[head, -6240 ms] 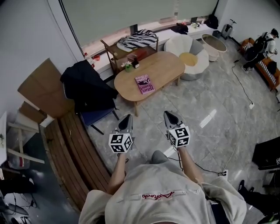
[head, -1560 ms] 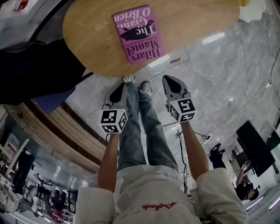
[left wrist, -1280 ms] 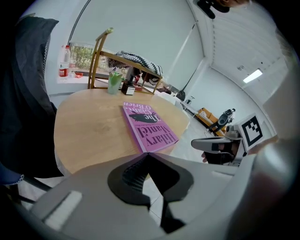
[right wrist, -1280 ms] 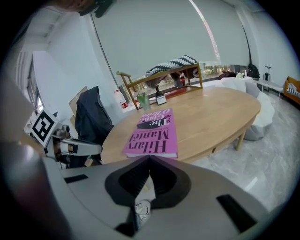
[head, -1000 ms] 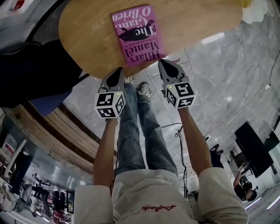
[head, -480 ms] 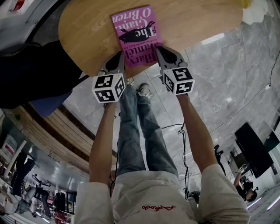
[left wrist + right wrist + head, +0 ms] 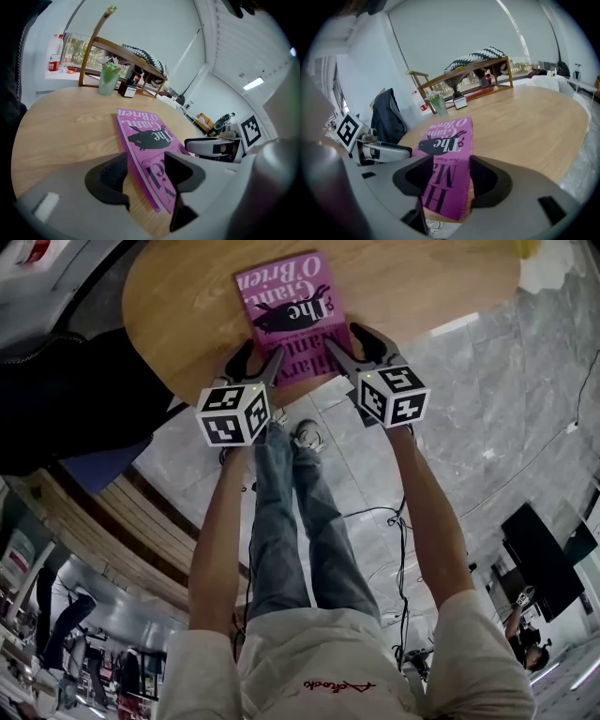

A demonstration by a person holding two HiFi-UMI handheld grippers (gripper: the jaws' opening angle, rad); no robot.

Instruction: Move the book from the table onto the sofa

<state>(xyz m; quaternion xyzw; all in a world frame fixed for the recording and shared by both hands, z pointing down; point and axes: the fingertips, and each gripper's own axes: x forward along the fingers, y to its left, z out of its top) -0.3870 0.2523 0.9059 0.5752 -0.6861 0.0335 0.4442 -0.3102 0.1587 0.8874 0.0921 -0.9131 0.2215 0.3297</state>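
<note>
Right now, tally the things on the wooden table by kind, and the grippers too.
Pink book: 1
Green cup: 1
Small dark box: 1
Grippers: 2, left gripper and right gripper, jaws just opened, book between each pair
Total: 5

the oval wooden tabletop (image 7: 422, 287) carries a pink book (image 7: 286, 296) lying flat by its near edge; a green cup (image 7: 108, 80) and small dark box (image 7: 127, 88) stand farther back.

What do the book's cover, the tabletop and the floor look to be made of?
Book: paper softcover, apparently; thin magenta cover with a slight sheen.
Table: wood or wood veneer, matte; light grain lines show.
Floor: polished grey stone or tile, judging by veining, seams and bright reflections.
</note>
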